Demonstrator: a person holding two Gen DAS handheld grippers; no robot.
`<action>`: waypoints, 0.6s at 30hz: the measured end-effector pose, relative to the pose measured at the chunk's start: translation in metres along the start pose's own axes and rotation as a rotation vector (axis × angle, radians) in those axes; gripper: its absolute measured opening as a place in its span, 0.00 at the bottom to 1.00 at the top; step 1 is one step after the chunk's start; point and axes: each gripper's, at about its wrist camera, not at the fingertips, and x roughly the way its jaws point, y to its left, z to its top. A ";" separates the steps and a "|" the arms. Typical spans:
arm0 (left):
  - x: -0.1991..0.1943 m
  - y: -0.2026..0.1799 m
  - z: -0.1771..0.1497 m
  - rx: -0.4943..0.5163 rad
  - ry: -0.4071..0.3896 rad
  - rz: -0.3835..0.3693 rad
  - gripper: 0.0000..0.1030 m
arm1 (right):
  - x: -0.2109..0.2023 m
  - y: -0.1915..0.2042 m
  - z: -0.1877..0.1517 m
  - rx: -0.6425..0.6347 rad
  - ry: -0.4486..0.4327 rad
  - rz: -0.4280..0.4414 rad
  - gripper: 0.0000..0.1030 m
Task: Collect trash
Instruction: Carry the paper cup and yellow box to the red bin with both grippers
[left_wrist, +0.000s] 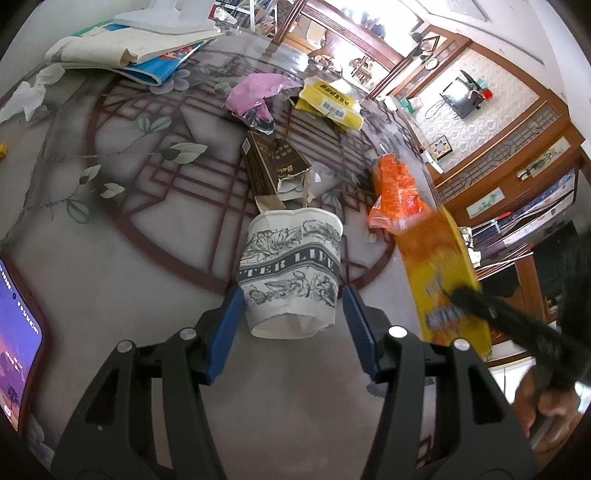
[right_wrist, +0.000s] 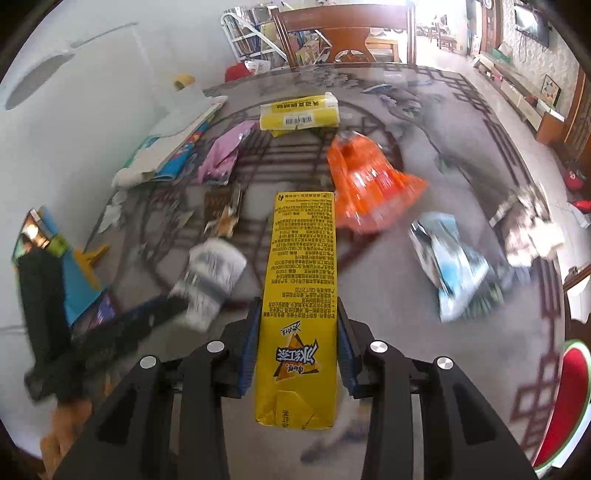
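The big round glass-topped table with the dark red lattice pattern (left_wrist: 122, 221) is far from tidy, so I'd judge the collecting has barely begun: two pieces are in hand and no bin shows anywhere. Left lying on it are the crumpled orange plastic snack bag (right_wrist: 369, 184), the silver-blue foil wrapper (right_wrist: 450, 258), the flat yellow packet with a barcode (right_wrist: 299, 112), the pink plastic bag (left_wrist: 255, 94) and the torn dark brown cardboard box (left_wrist: 275, 168).

The long yellow drink carton with black print (right_wrist: 299, 295) sits lengthwise between the fingers of the right gripper (right_wrist: 297, 343), both blue pads pressed against its sides, its far end sticking out well past the tips.

The crushed white paper cup with a grey floral band (left_wrist: 291, 273) lies between the jaws of the left gripper (left_wrist: 293, 325). The left pad touches it; the right pad looks just clear, so the jaws stand fairly wide and the grip seems unfinished.
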 end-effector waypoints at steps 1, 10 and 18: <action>-0.001 0.000 0.000 0.001 -0.004 0.005 0.50 | -0.006 -0.003 -0.009 0.004 -0.010 0.012 0.34; -0.009 0.000 -0.008 0.016 -0.049 0.061 0.36 | -0.008 -0.048 -0.064 0.114 -0.083 0.025 0.34; -0.011 -0.015 -0.002 0.058 -0.097 0.086 0.65 | -0.023 -0.081 -0.068 0.200 -0.122 0.064 0.34</action>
